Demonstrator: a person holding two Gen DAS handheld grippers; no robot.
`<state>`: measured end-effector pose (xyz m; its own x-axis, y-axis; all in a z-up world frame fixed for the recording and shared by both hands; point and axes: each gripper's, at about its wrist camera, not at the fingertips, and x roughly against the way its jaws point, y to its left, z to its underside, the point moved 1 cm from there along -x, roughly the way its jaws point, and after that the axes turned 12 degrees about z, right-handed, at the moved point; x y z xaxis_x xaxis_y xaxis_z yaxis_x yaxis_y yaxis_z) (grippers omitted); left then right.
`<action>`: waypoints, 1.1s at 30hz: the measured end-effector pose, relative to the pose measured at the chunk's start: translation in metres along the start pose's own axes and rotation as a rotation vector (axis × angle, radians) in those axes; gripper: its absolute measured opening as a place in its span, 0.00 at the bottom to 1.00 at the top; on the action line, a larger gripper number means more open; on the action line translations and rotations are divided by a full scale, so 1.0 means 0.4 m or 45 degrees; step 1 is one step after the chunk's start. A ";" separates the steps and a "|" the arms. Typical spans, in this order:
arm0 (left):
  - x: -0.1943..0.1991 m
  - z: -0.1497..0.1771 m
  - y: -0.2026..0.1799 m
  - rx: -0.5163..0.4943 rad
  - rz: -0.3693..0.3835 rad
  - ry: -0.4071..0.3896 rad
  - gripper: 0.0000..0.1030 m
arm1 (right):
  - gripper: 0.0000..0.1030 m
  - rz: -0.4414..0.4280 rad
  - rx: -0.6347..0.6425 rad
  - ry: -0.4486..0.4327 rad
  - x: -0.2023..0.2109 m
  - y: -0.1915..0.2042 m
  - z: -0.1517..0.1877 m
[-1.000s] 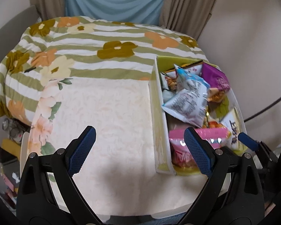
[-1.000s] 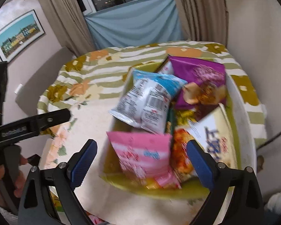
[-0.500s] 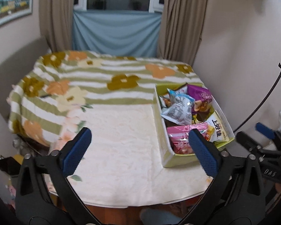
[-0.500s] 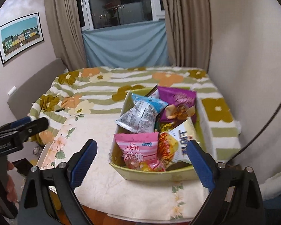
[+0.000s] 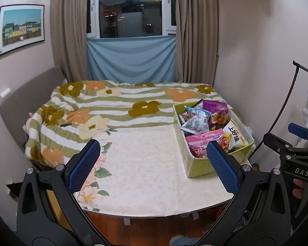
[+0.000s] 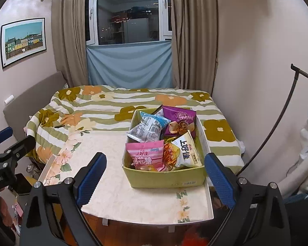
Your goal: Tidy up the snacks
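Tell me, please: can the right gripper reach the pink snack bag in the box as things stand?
Probably yes. The right gripper is open and empty, and the pink snack bag lies uncovered at the near end of the green box, straight ahead.

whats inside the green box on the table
The green box holds snack bags: a pink one in front, a white one beside it, a blue-white one and a purple one behind. Whatever lies under them is covered.
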<state>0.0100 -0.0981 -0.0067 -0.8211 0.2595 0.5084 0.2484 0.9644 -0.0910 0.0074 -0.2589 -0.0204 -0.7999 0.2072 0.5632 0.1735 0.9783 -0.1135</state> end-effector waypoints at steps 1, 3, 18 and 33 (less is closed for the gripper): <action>0.005 0.001 0.000 0.002 0.002 -0.001 1.00 | 0.92 -0.001 -0.001 0.000 0.000 -0.001 0.001; 0.010 0.002 0.001 0.005 0.007 -0.006 1.00 | 0.92 -0.003 -0.004 0.001 0.003 0.000 0.002; 0.008 -0.001 0.010 0.013 0.018 -0.005 1.00 | 0.92 -0.001 -0.025 -0.009 0.003 -0.001 -0.006; -0.001 -0.012 0.040 0.016 0.032 -0.007 1.00 | 0.92 0.013 -0.048 -0.007 -0.009 0.018 -0.017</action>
<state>0.0169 -0.0831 -0.0043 -0.8177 0.2836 0.5010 0.2624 0.9582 -0.1142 0.0155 -0.2527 -0.0175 -0.8009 0.2176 0.5579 0.2034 0.9751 -0.0884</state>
